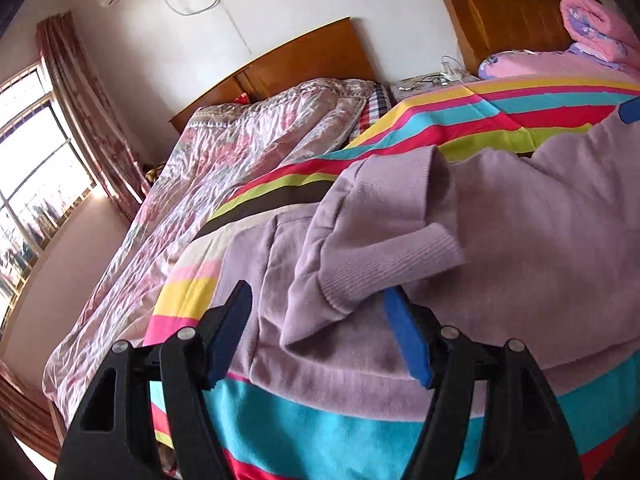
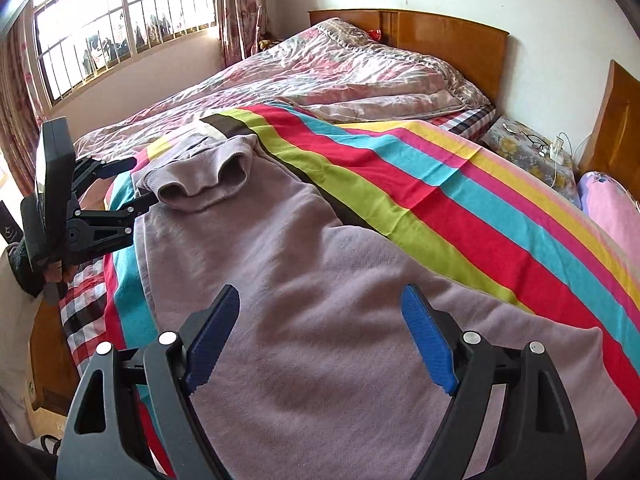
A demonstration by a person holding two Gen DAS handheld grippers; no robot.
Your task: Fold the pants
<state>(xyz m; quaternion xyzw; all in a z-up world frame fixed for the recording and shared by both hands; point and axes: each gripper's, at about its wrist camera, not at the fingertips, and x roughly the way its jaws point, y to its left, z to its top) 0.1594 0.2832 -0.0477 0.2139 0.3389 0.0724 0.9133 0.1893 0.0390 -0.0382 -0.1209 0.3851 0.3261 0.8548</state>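
Broadly, a bed (image 2: pixel 480 208) under a striped blanket (image 2: pixel 400 184) of red, teal, lime, yellow and pink fills both views, with a second bed and its crumpled floral quilt (image 2: pixel 340 76) beyond, toward 12 o'clock in the right wrist view. A barred window (image 2: pixel 120 28) sits at 10 o'clock there, wooden headboards at 1 and 3 o'clock.

Lilac pants (image 2: pixel 300 280) lie across the striped blanket, running from 6 o'clock up toward 10 o'clock in the right wrist view. Their far end is turned back on itself, so a ribbed cuff (image 2: pixel 204 176) rests on top of the cloth near 10 o'clock; in the left wrist view that same folded-over part shows ribbed cuffs (image 1: pixel 404 256) lying just ahead of the fingers.

Next, the left gripper (image 1: pixel 320 328) points down at that folded end, its blue-padded jaws spread with nothing pinched; the cloth seems to brush the right-hand pad, though the overlap makes contact hard to judge. From the right wrist view it appears at 9 o'clock, held by a sleeved hand (image 2: pixel 48 264).

Finally, the right gripper (image 2: pixel 320 328) hangs over the broad lower part of the pants at 6 o'clock, jaws wide apart, gripping nothing.
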